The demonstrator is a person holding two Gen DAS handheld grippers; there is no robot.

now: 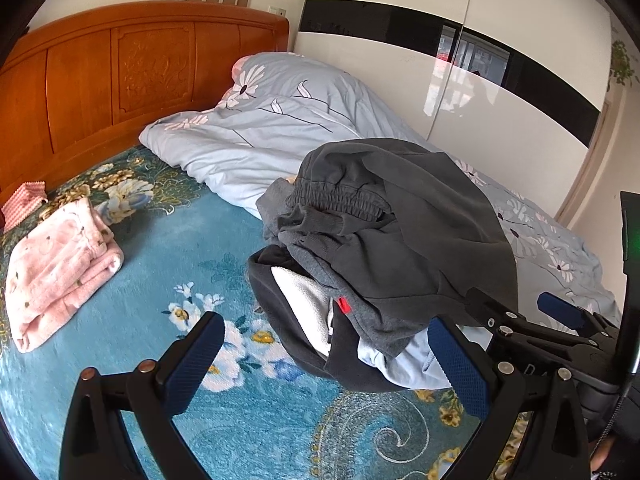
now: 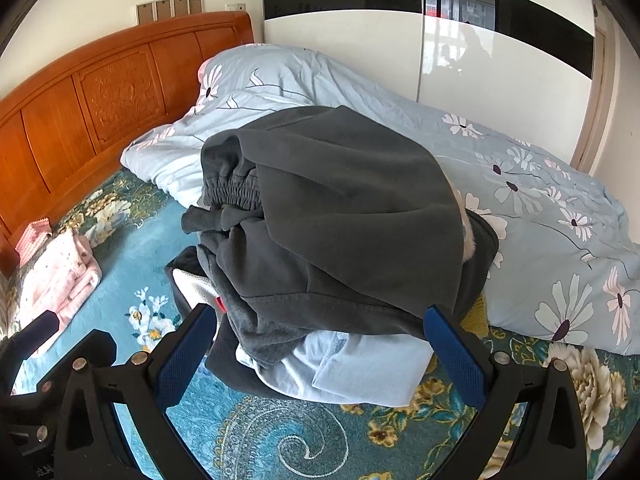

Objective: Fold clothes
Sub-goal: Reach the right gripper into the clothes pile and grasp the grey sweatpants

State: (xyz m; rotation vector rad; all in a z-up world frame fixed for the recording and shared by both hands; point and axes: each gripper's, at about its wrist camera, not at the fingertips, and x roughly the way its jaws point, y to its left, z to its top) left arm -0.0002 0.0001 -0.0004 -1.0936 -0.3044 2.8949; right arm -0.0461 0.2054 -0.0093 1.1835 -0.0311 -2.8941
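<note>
A heap of unfolded clothes lies on the teal floral bedspread (image 1: 224, 240). On top are dark grey sweatpants (image 1: 400, 216) (image 2: 340, 200) with an elastic waistband. Under them lie a dark garment with white fleece lining (image 1: 300, 300) and a light blue garment (image 2: 360, 364). My left gripper (image 1: 324, 318) is open at the heap's near left edge, touching nothing. My right gripper (image 2: 320, 310) is open too, with its fingers on either side of the heap's near edge and not closed on any cloth. The right gripper (image 1: 520, 312) also shows beside the heap in the left wrist view.
A folded pink garment (image 1: 60, 268) (image 2: 60, 280) lies at the left near the wooden headboard (image 1: 120, 76). A rumpled light blue floral duvet (image 2: 520, 200) runs behind and to the right of the heap. A white wardrobe (image 2: 480, 60) stands beyond the bed.
</note>
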